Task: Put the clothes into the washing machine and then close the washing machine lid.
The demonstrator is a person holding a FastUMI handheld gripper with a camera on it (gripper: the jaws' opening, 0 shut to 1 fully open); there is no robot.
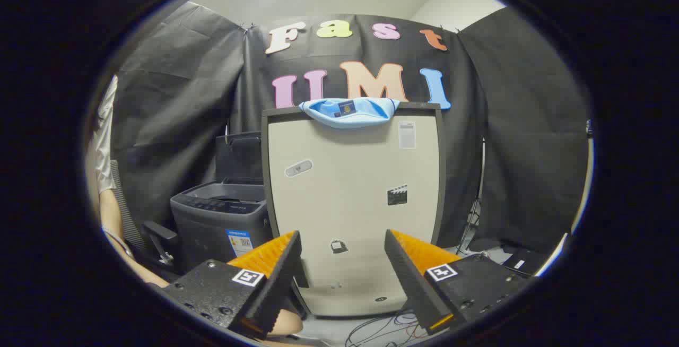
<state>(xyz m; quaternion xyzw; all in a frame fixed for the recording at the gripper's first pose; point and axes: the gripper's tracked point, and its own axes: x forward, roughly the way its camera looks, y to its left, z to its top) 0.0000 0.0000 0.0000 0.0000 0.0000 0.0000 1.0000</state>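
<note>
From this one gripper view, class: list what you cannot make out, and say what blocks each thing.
- Inside of the washer: its opening is seen almost edge-on, and the upright beige lid covers its right side.
- Blue garment: draped over the lid's top edge; its far half hangs behind.
- Lid stickers: too small to read.
- Floor cables: partly behind the open gripper fingers.
- Person's arm: cut off at the view's edge.

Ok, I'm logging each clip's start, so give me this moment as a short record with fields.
gripper: open, holding nothing
garment: light blue garment draped over the top edge of the beige upright panel, beyond the fingers
washing machine: grey top-loader, lid raised, beside the panel
person: arm and white sleeve next to the machine
floor: cables
</note>
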